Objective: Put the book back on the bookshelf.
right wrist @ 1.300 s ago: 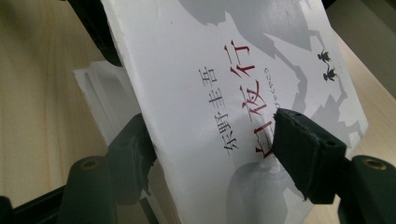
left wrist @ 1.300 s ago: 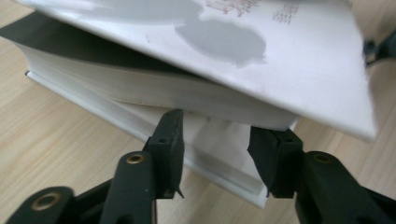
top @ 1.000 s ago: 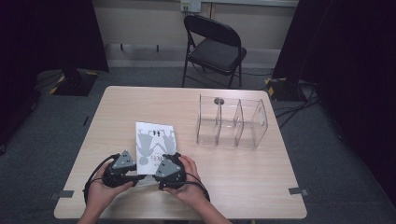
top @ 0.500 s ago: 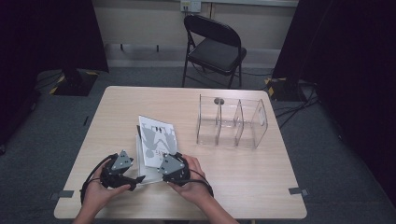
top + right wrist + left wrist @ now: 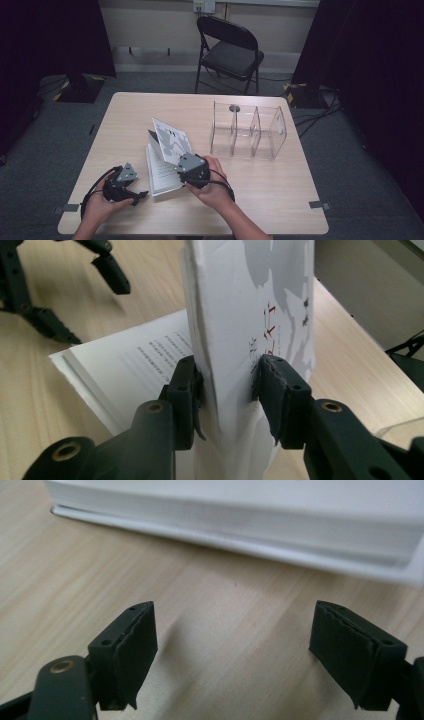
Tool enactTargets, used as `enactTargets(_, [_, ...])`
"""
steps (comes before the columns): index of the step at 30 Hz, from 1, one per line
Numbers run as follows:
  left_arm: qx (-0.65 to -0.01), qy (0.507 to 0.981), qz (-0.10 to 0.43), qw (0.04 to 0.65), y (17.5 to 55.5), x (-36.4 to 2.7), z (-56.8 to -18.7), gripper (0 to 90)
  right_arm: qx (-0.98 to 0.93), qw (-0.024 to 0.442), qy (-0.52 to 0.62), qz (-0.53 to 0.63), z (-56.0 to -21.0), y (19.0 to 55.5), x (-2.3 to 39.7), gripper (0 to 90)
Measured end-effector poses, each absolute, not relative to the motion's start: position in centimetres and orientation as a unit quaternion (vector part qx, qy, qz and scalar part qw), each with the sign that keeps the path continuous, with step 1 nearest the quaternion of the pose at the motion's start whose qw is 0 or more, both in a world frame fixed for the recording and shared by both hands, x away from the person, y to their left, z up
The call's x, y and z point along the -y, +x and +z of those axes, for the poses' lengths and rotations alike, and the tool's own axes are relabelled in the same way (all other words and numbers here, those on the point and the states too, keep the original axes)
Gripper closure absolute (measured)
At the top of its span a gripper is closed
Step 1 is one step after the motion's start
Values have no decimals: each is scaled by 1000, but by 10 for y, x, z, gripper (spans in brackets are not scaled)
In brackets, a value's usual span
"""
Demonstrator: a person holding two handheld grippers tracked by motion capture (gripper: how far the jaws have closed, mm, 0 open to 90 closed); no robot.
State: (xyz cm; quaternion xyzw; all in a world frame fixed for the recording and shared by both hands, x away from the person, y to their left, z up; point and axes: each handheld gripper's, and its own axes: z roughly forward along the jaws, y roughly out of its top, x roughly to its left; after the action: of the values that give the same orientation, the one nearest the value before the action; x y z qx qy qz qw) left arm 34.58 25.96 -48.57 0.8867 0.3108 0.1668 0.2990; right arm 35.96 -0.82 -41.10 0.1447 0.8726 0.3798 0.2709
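Since a second ago the book's (image 5: 165,172) cover (image 5: 172,140) is going from flat to lifted, and it's now standing up at a steep slant over the pages. That's the right gripper (image 5: 191,167) doing it: its jaws have just been closing and they're now pinching the cover's edge, which you can see close up in the right gripper view, the cover (image 5: 250,315) clamped between both pads with the printed page (image 5: 145,355) showing underneath. Meanwhile the left gripper (image 5: 125,184) is sliding back off the book toward the near left of the bench (image 5: 280,190). Its jaws have just been opening and they're spread wide with nothing between them, hovering low over bare wood just short of the book's page edge (image 5: 240,520).

The book itself is lying near the middle-left of the bench, well apart from the clear organizer (image 5: 247,131) on the right.

My read: the book is getting opened, and the handoff is done, so the right gripper is carrying the cover alone. Looks like it needs to swing over to the left next, and the pinch on that thin edge could slip.
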Motion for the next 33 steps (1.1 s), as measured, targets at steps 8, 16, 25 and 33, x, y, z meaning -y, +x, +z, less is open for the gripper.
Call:
enactTargets(8, [-314,881,173,310,352,-255,-488,164,-884,257,150,361,-395,364,9,621])
enactTargets(16, [-309,879,189,311,361,-244,-489,157,-890,240,152,357,-385,365,8,620])
enactTargets(25, [-300,870,216,327,360,-233,-487,192,-899,231,142,343,-379,363,6,614])
enactTargets(33, [-264,874,239,330,356,-231,-480,211,-912,221,124,323,-374,363,-1,601])
